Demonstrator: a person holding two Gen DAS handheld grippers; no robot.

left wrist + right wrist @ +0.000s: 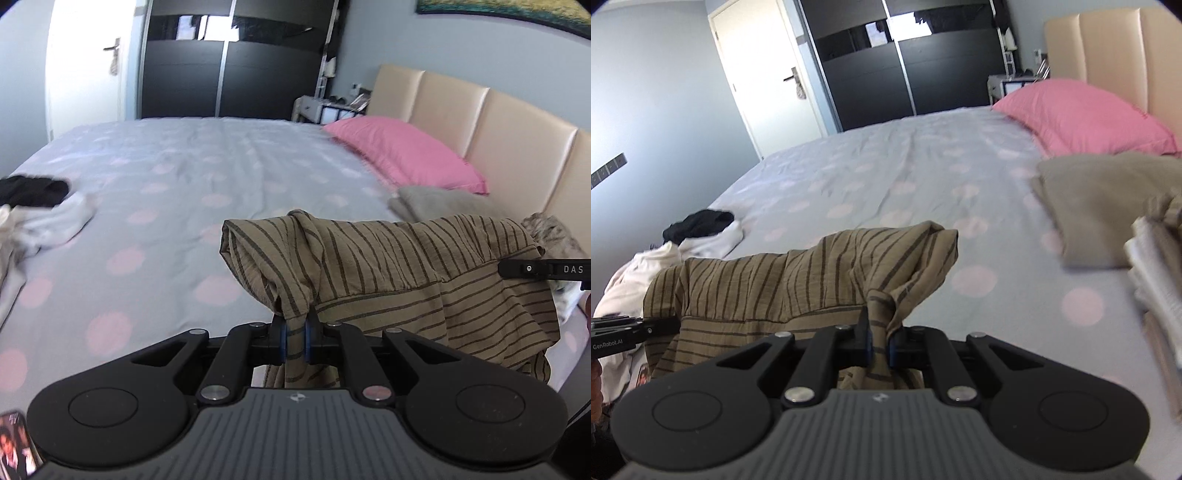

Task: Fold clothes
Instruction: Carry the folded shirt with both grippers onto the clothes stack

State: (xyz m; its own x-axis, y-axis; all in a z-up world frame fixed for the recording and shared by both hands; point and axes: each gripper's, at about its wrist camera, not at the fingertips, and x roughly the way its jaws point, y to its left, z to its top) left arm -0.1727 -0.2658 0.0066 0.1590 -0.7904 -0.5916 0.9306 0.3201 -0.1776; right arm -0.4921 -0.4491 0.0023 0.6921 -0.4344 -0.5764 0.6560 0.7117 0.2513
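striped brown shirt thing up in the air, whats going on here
A person is folding laundry at a bed. The left tool and right tool each pinch a bunched end of the tan, dark-striped cloth garment, holding it stretched between them above the grey pink-dotted bedspread. A folded beige garment already lies near the pink pillow.

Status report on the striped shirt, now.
Left gripper and right gripper both shut on striped shirt, held up over bed. Nothing in the way.
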